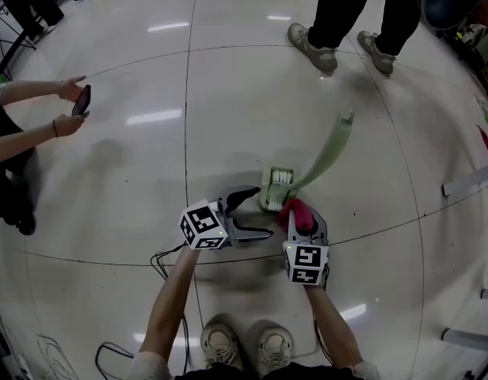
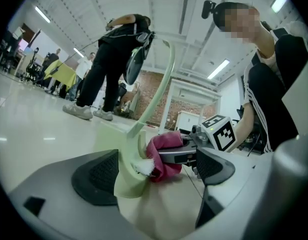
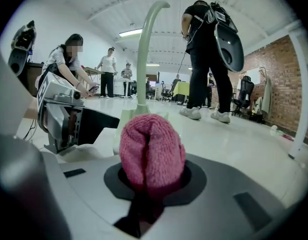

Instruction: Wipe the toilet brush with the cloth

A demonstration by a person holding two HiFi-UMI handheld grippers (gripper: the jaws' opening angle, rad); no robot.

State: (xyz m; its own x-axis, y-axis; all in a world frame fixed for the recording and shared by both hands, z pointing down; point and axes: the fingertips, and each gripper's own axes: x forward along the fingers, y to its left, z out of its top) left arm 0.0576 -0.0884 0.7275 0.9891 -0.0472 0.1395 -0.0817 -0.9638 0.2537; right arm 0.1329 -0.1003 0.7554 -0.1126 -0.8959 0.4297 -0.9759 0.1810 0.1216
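Note:
A pale green toilet brush (image 1: 280,187) lies on the floor, its white bristles (image 1: 282,176) up and its curved handle (image 1: 333,145) running off to the far right. My left gripper (image 1: 261,210) is open, just left of the brush head. In the left gripper view the green head (image 2: 128,166) stands between the jaws, close to the left finger (image 2: 96,176). My right gripper (image 1: 296,218) is shut on a pink cloth (image 1: 295,210), which touches the bristles (image 2: 144,166) beside the head. The folded cloth (image 3: 151,151) fills the right gripper view, with the brush handle (image 3: 142,49) behind it.
A standing person's shoes (image 1: 311,50) are on the floor beyond the brush. At the left a seated person holds a phone (image 1: 81,100). Cables (image 1: 161,264) lie near my own shoes (image 1: 244,343). White frame bars (image 1: 466,184) sit at the right edge.

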